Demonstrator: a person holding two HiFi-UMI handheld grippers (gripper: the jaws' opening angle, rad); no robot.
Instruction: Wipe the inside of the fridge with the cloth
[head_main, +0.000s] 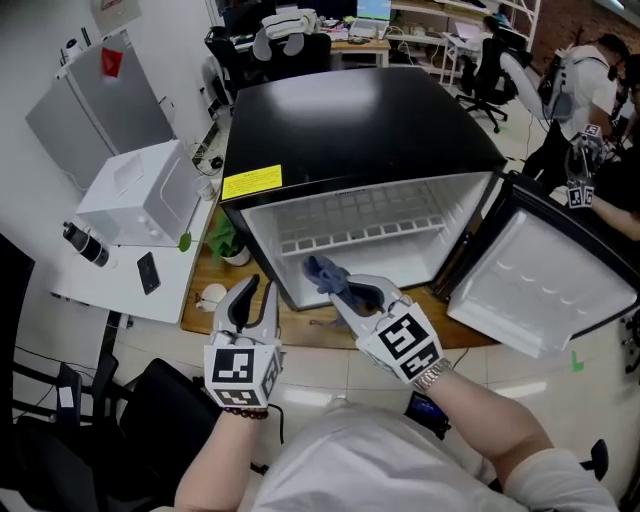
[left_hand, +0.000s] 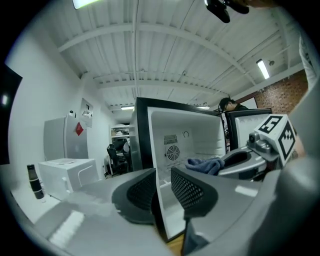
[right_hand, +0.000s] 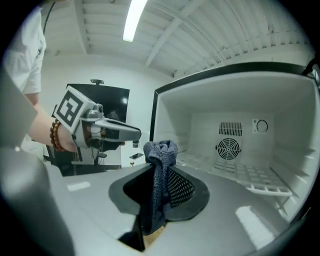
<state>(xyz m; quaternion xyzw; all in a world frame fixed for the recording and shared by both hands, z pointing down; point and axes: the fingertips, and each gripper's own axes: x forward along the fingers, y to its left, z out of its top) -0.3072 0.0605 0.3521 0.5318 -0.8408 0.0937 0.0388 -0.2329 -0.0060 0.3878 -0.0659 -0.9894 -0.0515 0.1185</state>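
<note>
A black mini fridge (head_main: 350, 120) stands on a wooden board, its door (head_main: 545, 290) swung open to the right. Its white inside (head_main: 350, 250) holds a shelf (head_main: 360, 235). My right gripper (head_main: 335, 285) is shut on a blue-grey cloth (head_main: 322, 270) just in front of the opening. In the right gripper view the cloth (right_hand: 161, 165) hangs bunched between the jaws, the fan wall (right_hand: 240, 130) beyond. My left gripper (head_main: 262, 285) hovers to the left at the fridge's front left edge. Its jaws (left_hand: 162, 172) stand slightly apart with nothing between them; the cloth (left_hand: 204, 164) shows to their right.
A white boxy appliance (head_main: 140, 190), a black bottle (head_main: 85, 245) and a phone (head_main: 148, 272) lie on the white table to the left. A green object (head_main: 222, 240) and a white cup (head_main: 212, 296) sit by the fridge's left side. People and office chairs (head_main: 590, 90) are behind right.
</note>
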